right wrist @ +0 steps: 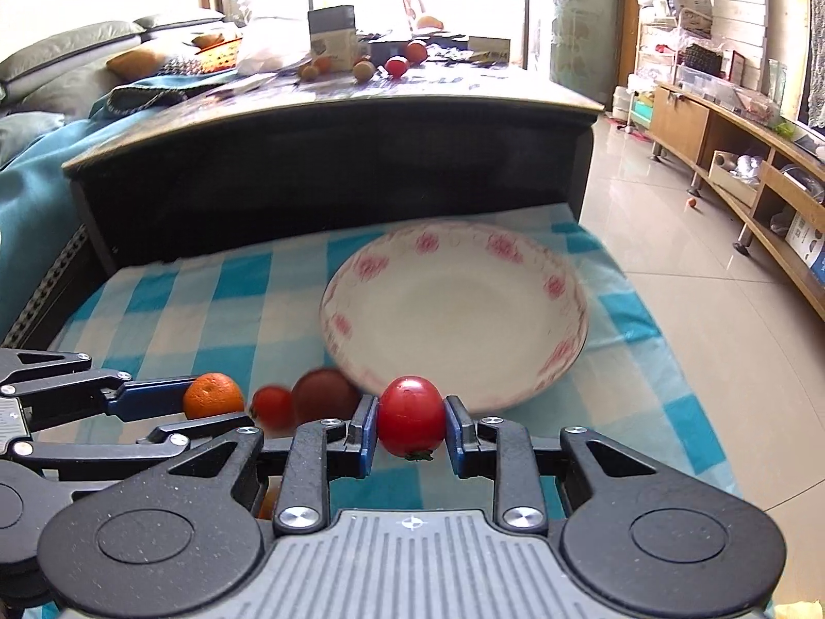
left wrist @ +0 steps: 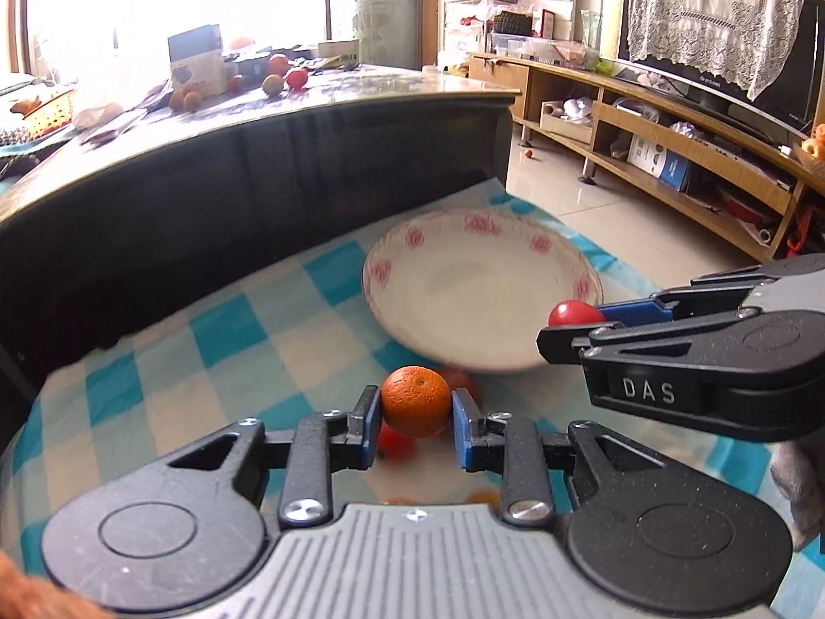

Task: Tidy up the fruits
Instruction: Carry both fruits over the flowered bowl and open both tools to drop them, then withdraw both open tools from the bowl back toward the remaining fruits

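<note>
An orange [left wrist: 415, 401] was held between the blue pads of the left gripper [left wrist: 416, 420], the jaws closed narrowly on its sides, with the fruit lifted clear of the checked blue-and-white cloth [left wrist: 242, 330]. A red tomato [right wrist: 411, 414] was clamped in the same way by the right gripper [right wrist: 411, 425], its green stalk end pointing down. Just below and behind the orange, two more fruits were seen lying on the cloth: a small red tomato [right wrist: 272, 405] and a darker, brownish-red round fruit [right wrist: 325, 394], both blurred. Immediately ahead of both grippers a white plate [right wrist: 515, 258] with a pink flower rim was set on the cloth, nothing lying in it. The right gripper was seen from the left wrist view to the right of the orange, its tomato level with the plate's near rim. Beyond the plate a dark table [left wrist: 258, 170] rose, with further fruits and a box scattered on top. Farther right, a wooden TV cabinet [left wrist: 670, 155] was ranged along the wall.
</note>
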`<state>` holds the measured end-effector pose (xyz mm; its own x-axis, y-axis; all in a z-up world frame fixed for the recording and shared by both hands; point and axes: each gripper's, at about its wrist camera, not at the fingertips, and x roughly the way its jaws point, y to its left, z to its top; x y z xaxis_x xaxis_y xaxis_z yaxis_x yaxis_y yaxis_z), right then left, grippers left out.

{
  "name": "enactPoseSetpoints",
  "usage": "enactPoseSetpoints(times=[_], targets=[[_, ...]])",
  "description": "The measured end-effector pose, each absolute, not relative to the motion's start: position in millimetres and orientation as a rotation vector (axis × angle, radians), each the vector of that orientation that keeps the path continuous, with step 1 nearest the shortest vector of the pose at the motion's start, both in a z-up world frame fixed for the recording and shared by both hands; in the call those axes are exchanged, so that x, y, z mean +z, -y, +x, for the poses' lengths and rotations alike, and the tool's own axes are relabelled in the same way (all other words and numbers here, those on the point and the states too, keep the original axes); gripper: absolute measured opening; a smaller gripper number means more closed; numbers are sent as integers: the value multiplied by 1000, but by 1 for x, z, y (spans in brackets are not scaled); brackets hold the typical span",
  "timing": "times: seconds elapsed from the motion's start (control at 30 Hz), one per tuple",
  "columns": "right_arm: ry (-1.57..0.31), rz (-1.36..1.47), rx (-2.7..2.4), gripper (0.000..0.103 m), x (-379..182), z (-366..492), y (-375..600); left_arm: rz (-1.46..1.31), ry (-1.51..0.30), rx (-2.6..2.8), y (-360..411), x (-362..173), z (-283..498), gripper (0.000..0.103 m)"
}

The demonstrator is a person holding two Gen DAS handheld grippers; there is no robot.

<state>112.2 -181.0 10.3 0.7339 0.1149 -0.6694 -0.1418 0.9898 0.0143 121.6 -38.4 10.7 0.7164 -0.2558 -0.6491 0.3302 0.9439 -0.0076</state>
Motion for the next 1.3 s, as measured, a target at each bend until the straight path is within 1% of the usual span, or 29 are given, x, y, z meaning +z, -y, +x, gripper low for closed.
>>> enactPoseSetpoints(times=[0.3, 0.67, 0.9, 0.97, 1.03, 1.13, 1.3], targets=[[-751, 4, 116, 21, 8, 146, 197, 158, -668, -367, 54, 9, 163, 38], [-797, 28, 97, 22, -9, 163, 204, 149, -690, -394, 62, -6, 179, 38], [-793, 51, 87, 25, -11, 166, 207, 147, -696, -390, 61, -9, 181, 38], [-786, 53, 86, 27, -10, 165, 208, 148, -695, -390, 61, -9, 181, 38], [-782, 58, 84, 30, -9, 164, 209, 148, -692, -387, 61, -8, 182, 39], [-780, 61, 80, 31, -8, 164, 211, 147, -683, -388, 60, -6, 181, 44], [-775, 77, 70, 31, -5, 162, 216, 145, -684, -380, 58, -5, 181, 47]])
